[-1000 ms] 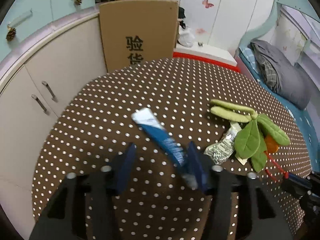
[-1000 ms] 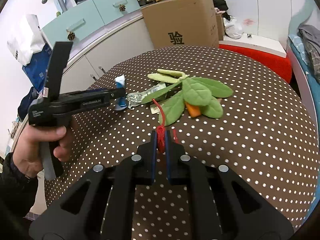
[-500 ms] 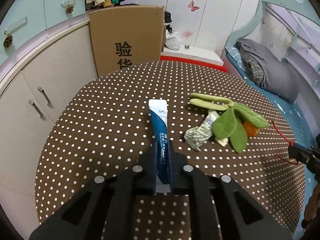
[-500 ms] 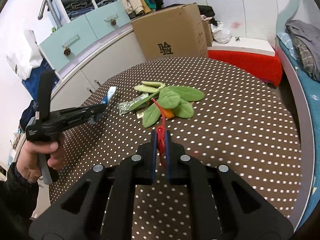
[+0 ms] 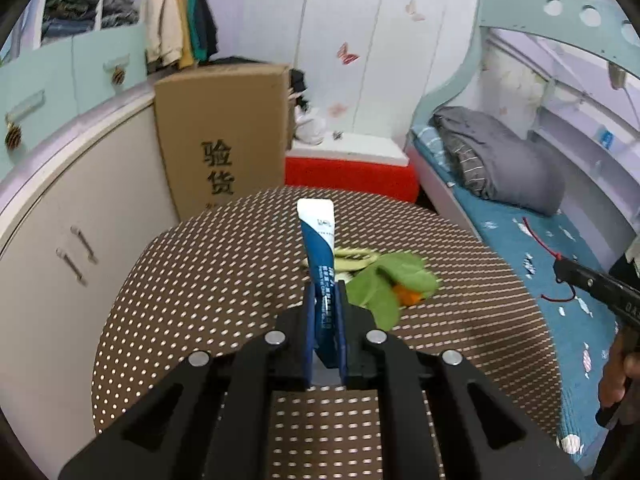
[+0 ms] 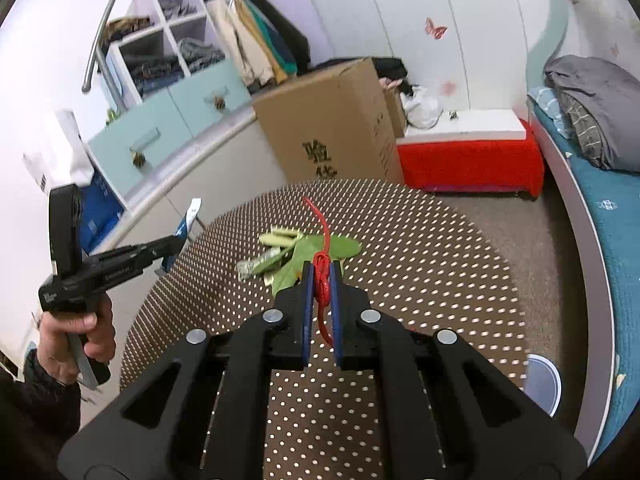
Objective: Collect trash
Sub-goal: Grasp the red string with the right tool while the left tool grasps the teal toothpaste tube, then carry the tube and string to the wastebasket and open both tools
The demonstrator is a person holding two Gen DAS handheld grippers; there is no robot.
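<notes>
toothpaste tube (image 5: pixel 320 256) sticks up, clamped in the left hand-held gripper (image 5: pixel 324 300) above the table (image 5: pixel 200 300); red string (image 6: pixel 322 276) is pinched in the right hand-held gripper (image 6: pixel 320 280), green leaf toy (image 6: pixel 316 250) lying just beyond.

My left tool (image 5: pixel 324 312), black with blue pads, grips a blue-and-white plastic tube (image 5: pixel 320 240). My right tool (image 6: pixel 319 288), the same black and blue, grips a red knotted cord (image 6: pixel 322 276). The round surface (image 6: pixel 420 272) is brown with white polka dots. At twelve o'clock on it lie green fabric leaves (image 6: pixel 316 252) with an orange patch (image 5: pixel 406 296).
</notes>
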